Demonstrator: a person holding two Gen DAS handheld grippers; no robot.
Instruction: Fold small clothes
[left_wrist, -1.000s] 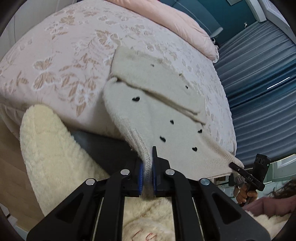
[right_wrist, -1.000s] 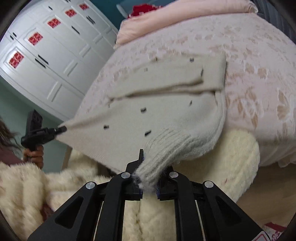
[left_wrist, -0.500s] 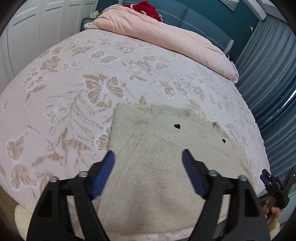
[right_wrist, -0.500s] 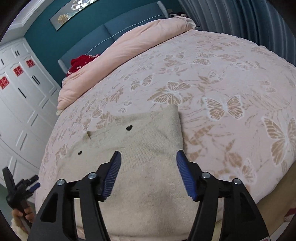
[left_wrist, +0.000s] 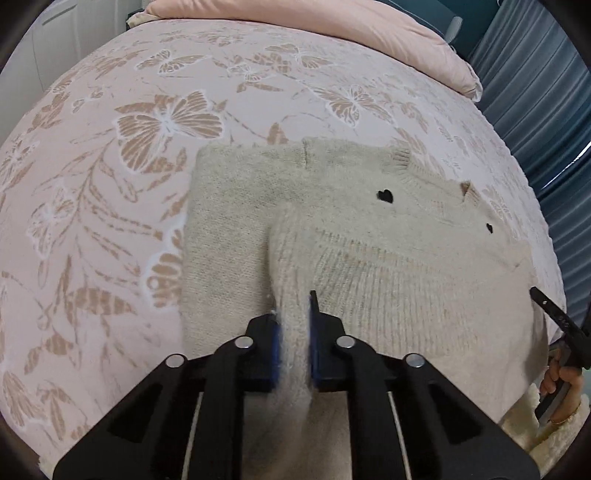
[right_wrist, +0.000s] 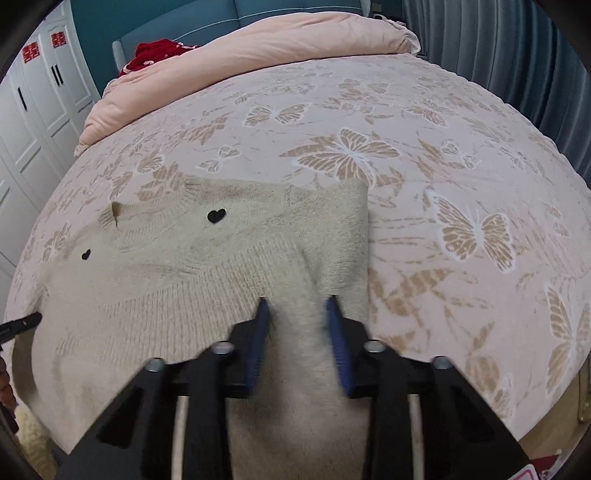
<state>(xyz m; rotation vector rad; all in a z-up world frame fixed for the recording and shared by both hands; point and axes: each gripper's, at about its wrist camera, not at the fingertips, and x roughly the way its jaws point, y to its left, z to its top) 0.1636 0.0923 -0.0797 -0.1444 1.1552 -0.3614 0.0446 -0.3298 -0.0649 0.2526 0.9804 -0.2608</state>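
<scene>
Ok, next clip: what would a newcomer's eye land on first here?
The beige sweater with small black hearts, folded on the near edge of the butterfly-print bed cover. Next, the left gripper shut on a ridge of that knit, the right gripper straddling another bunch with its fingers less closed. A pink duvet lies at the far end.

Wide bed (right_wrist: 424, 122) under a pale pink spread printed with tan butterflies, rolled pink duvet (right_wrist: 258, 48) at the far end, red cloth (right_wrist: 151, 55) by it, teal padded headboard (right_wrist: 207, 14), white panelled wardrobe doors (right_wrist: 33, 110), blue-grey pleated curtains (left_wrist: 532, 77).
</scene>
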